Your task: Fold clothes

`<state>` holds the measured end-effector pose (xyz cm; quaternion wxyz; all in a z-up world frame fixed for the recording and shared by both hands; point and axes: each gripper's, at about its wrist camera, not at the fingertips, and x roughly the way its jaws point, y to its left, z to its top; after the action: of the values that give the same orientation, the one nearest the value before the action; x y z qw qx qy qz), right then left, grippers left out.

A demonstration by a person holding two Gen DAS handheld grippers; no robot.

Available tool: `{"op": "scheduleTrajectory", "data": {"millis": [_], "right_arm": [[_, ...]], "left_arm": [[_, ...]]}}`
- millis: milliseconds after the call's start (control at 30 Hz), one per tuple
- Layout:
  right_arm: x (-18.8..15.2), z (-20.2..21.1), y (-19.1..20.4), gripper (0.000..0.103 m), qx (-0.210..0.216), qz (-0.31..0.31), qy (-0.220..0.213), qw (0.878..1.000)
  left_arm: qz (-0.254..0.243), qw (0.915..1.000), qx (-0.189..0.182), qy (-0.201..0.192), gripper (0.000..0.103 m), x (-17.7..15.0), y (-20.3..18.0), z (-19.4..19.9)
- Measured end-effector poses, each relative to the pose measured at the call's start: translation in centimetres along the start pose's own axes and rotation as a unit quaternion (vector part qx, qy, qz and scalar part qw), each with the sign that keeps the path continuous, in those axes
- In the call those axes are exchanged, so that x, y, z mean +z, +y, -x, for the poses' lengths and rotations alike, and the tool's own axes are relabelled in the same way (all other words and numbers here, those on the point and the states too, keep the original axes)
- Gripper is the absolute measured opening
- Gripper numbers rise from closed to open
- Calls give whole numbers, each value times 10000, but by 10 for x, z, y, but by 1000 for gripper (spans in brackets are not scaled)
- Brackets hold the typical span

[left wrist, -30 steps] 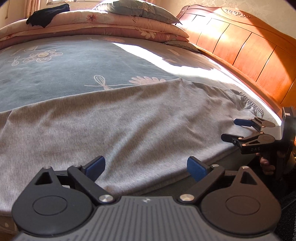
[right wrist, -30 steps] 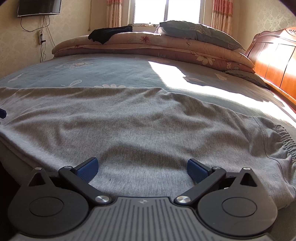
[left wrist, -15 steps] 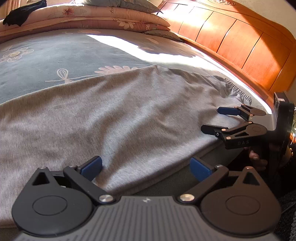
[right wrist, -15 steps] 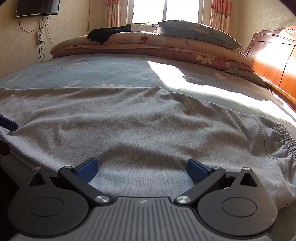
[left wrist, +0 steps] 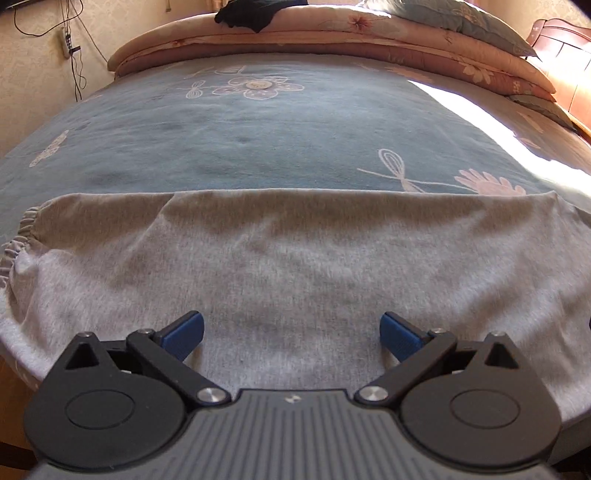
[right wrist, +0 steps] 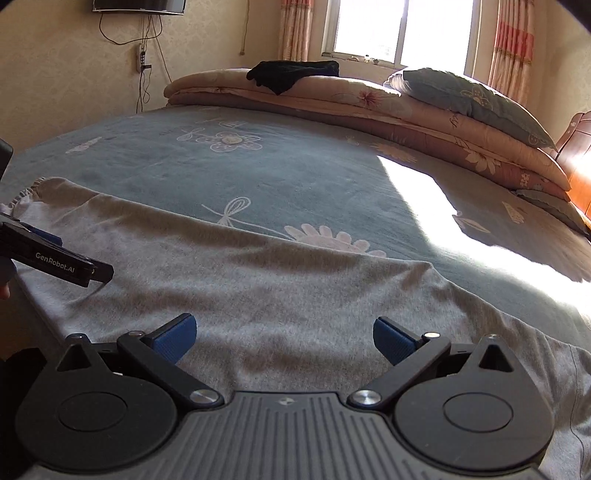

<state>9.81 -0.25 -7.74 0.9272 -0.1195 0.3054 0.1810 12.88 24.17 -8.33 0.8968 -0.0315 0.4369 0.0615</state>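
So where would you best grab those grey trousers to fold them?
At the elastic cuff end of the grey trousers, coming from the near bed edge. They lie flat, so that gathered end gives an edge to pinch. Both tools, left and right, are open above the cloth.

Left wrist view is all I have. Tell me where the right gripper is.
Observer: The right gripper hovers over the grey garment near its front edge, jaws open, nothing between them.
Operator: Report how my left gripper looks from there.
Observer: The left gripper sits at that view's left edge, over the garment near its elastic cuff; its jaws have just been opening, empty.
Operator: Say what's behind the folded quilts.
Observer: A bright window with pink curtains.
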Motion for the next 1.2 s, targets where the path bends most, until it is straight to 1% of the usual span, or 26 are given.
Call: {"op": "scheduleTrajectory", "data": {"millis": [33, 100, 167, 200, 233, 300, 400, 467, 600, 733, 800, 833, 900, 1000, 1067, 1133, 1200], "right_arm": [[5, -9, 8, 103, -74, 61, 12, 10000], [9, -25, 19, 103, -145, 108, 157, 9997], [6, -40, 26, 103, -170, 74, 449, 9988], [0, -43, 29, 103, -104, 50, 623, 9980], [-8, -42, 31, 103, -8, 37, 739, 9973], [-21, -29, 32, 103, 42, -14, 674, 9977], [-35, -11, 29, 103, 221, -110, 841, 9962], [-36, -1, 25, 103, 212, -126, 793, 9965], [-27, 13, 13, 103, -213, -137, 377, 9990], [-33, 4, -1, 103, -338, -287, 701, 9966], [-42, 0, -4, 103, -231, -427, 903, 9947], [-47, -1, -5, 103, -153, -539, 924, 9941], [-54, -1, -7, 103, -69, -693, 874, 9937], [-56, -1, -5, 103, -89, -666, 832, 9943], [-56, -1, -5, 103, -86, -663, 808, 9945], [-57, 0, -5, 103, -70, -654, 773, 9948], [-59, 1, -5, 103, -41, -625, 720, 9954]], "left_arm": [[26, 10000, -61, 39, 102, -1, 2, -2], [-31, 9999, -94, -17, 102, -4, 3, -1], [-67, 9999, -105, -50, 102, -5, 3, -1], [-82, 9999, -111, -64, 102, -5, 3, -1], [-94, 9999, -118, -76, 102, -5, 4, -1], [-115, 9998, -136, -105, 102, -7, 4, -1], [-160, 9995, -181, -178, 102, -9, 5, 1], [-182, 9994, -199, -228, 102, -10, 5, 1], [-230, 9990, -239, -305, 102, -12, 6, 1], [-354, 9980, -313, -422, 103, -15, 7, 0], [-423, 9975, -376, -430, 102, -15, 8, 2], [-427, 9976, -397, -363, 102, -15, 9, 4], [-437, 9973, -486, -325, 102, -16, 6, 13], [-596, 9939, -828, -415, 102, -23, -5, 28], [-725, 9919, -977, -377, 102, -30, -15, 31], [-820, 9915, -966, -297, 102, -37, -21, 29], [-972, 9912, -834, -325, 102, -45, -23, 27]]}}
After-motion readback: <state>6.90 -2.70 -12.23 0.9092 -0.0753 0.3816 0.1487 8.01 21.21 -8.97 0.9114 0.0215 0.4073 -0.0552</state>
